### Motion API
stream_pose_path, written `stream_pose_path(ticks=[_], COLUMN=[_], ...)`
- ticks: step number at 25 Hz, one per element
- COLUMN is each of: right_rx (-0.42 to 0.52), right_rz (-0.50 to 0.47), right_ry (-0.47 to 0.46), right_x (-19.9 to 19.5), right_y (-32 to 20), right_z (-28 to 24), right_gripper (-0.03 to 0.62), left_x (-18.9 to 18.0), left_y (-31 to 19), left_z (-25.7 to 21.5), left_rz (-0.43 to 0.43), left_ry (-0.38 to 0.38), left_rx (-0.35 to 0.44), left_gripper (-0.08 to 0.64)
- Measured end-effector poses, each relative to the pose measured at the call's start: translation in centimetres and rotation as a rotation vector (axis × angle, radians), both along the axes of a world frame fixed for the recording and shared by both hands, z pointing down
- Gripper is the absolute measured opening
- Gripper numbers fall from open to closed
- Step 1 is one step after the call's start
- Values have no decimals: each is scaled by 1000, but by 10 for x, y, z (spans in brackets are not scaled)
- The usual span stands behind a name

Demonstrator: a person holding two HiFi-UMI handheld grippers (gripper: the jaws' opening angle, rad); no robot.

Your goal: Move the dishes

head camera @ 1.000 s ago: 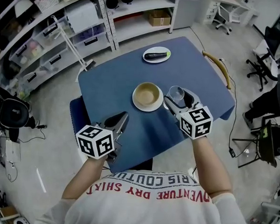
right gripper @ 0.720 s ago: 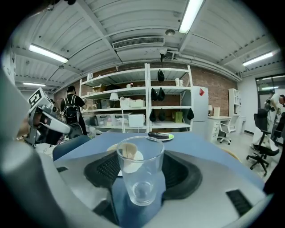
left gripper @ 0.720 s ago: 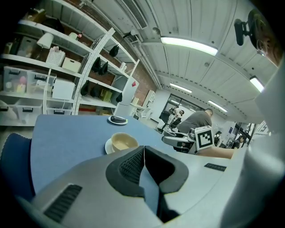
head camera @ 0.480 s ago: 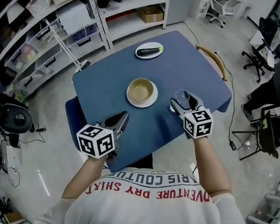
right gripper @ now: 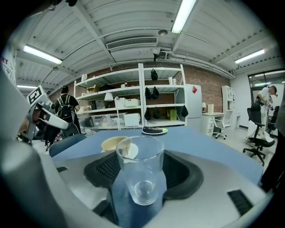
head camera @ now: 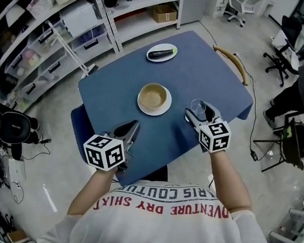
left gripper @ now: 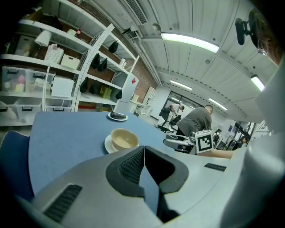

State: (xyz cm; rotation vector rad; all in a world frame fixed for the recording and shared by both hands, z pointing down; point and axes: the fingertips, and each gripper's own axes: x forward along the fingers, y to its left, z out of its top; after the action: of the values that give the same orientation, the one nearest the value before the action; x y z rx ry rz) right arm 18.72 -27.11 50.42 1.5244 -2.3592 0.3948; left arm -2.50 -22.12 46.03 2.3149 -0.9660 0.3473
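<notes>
Over the near corner of the blue table [head camera: 113,90], my left gripper [head camera: 132,127] hovers, its jaws pressed together with nothing between them. At the table's middle a tan bowl [head camera: 153,96] sits on a white saucer [head camera: 153,114]. A plate [head camera: 158,59] carrying a dark eggplant [head camera: 161,54] lies toward the far corner. By the near-right edge, my right gripper [head camera: 199,111] is spread wide, with its pads clasping an upright clear glass [head camera: 196,104].
</notes>
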Motion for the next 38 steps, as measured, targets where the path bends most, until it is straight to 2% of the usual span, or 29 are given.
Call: stream_pose_path(ticks=[5,12,16,20,26,30,35,38], right_rx=[17,138,216,238,144,43,-70,-106], right_rz=[22,52,-14,-99,-156,-79,-8,19], right_ry=[-12,-13,-14,-35,-79,-152,-121,-108], right_x=[4,6,-23,-59,-101,-111,-123,-124], right_y=[4,10,23,35,32,14,-15,-28], right_z=[-10,-66,-103,-118,-89,-60,-15,3], right_gripper=[290,291,287,275,276,276,276,276], left_x=[2,-1,-8,-11,-18,-32,-51,-51], left_y=[-1,4,9,15,22,25,22,21], left_z=[-8,-19,-26,-33,-32,-22,-12,-7], left_rz=[7,-5,-19,-39,-63,-85,-112,-118], left_ry=[-3,14,26,39,35,16,1,-3], left_rx=[20,50,65,81,81,60,38,26], left_gripper=[29,29,29,29,29,29,29,29])
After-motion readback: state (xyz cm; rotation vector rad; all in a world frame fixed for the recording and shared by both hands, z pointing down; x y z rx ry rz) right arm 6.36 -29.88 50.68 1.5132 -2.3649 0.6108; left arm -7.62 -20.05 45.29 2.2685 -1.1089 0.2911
